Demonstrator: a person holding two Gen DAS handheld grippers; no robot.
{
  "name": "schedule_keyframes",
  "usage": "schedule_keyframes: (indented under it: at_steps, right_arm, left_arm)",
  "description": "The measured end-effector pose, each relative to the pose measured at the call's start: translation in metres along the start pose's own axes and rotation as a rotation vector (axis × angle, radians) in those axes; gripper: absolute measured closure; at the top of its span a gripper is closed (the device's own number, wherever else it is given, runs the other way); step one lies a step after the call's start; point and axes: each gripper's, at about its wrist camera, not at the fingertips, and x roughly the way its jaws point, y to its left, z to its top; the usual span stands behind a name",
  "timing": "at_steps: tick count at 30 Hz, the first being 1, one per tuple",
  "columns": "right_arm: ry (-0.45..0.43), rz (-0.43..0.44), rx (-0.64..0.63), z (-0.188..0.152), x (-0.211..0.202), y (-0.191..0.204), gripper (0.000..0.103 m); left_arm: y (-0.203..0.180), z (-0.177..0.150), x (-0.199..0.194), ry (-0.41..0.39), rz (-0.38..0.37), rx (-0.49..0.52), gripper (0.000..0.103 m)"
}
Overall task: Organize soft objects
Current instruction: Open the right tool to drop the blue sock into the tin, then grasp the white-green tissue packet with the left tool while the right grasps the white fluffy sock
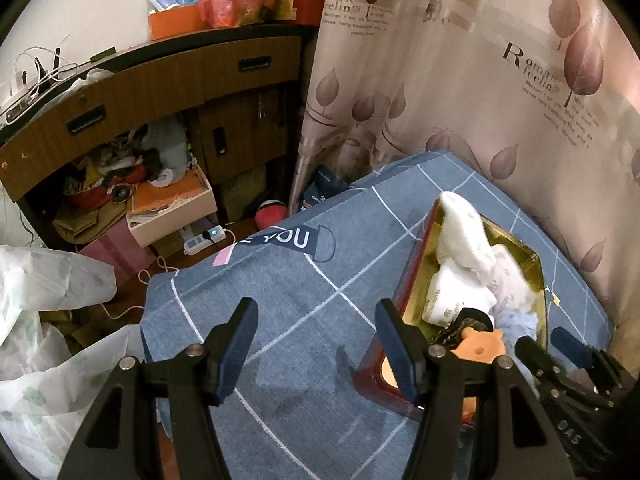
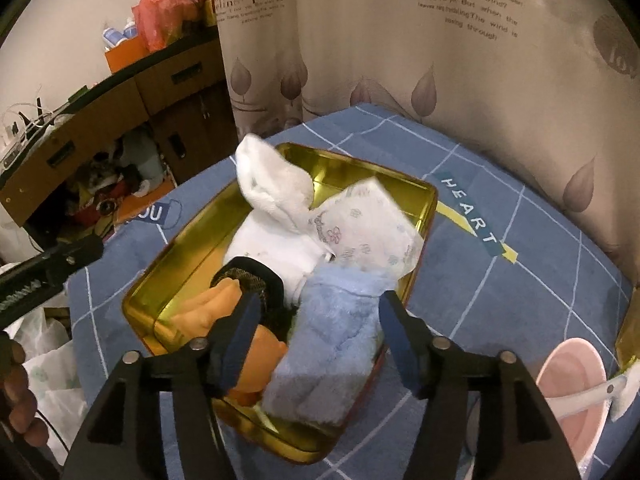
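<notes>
1. Blue plush cloth (image 2: 340,332) sits at the near end of the gold tin (image 2: 192,240), between my right gripper (image 2: 316,336) jaws; jaws spread, pads look clear of the fabric, so I read this as just released.
2. Tin rests on a bed with a blue checked sheet (image 2: 520,280). Also inside: white sock (image 2: 272,184), printed white packet (image 2: 368,224), orange soft toy (image 2: 216,308), dark mesh item (image 2: 252,276).
3. Left gripper (image 1: 316,344) hovers over bare sheet beside the tin, jaws spread, nothing between them.
4. Step: placing softs in the tin, probably near done. Next: lift right gripper straight out without dragging the plush, then tuck the sock, which sticks up over the rim.
5. In the way: crowded tin. Pink bowl (image 2: 568,392) with spoon nearby on the right, curtain (image 2: 440,80) behind.
</notes>
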Motion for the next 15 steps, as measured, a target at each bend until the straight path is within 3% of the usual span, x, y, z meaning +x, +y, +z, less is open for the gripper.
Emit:
schedule_keyframes:
  at_steps: [10, 15]
  right_arm:
    - [-0.108, 0.019, 0.025, -0.008, -0.074, -0.009, 0.040]
    - [-0.133, -0.062, 0.061, -0.035, -0.122, -0.052, 0.038]
  left_arm:
    - [-0.001, -0.003, 0.000, -0.005, -0.001, 0.009, 0.041]
    - [-0.003, -0.004, -0.001, -0.012, 0.006, 0.022, 0.041]
